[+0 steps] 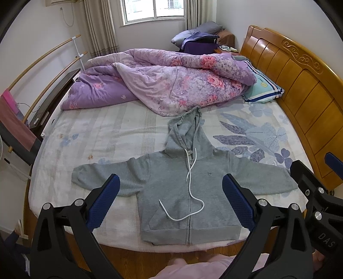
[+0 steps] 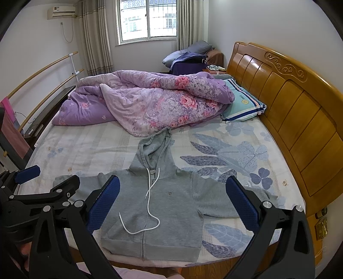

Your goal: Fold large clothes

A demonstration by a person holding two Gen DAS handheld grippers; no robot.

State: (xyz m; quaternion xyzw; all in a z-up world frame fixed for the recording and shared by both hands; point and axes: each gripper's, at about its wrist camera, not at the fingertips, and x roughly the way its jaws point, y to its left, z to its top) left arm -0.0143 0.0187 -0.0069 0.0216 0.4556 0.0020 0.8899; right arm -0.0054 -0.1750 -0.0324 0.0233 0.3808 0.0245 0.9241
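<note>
Two tools hover spread and empty above the near edge of the bed (image 1: 90, 137): the left tool (image 1: 171, 199) and the right tool (image 2: 172, 201). A grey hoodie (image 1: 171, 182) lies flat, face up, sleeves out, hood pointing far toward the purple quilt (image 1: 163, 85). I would pinch a sleeve cuff first and carry it inward. Only the right view shows the air conditioner (image 2: 62, 11).

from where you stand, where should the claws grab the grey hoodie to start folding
Probably a sleeve cuff each. The hoodie lies flat, zipped, front up, with its sleeves spread sideways. Bring the left claw to the left cuff from that outer side, and the right claw to the other; both are open.
</note>
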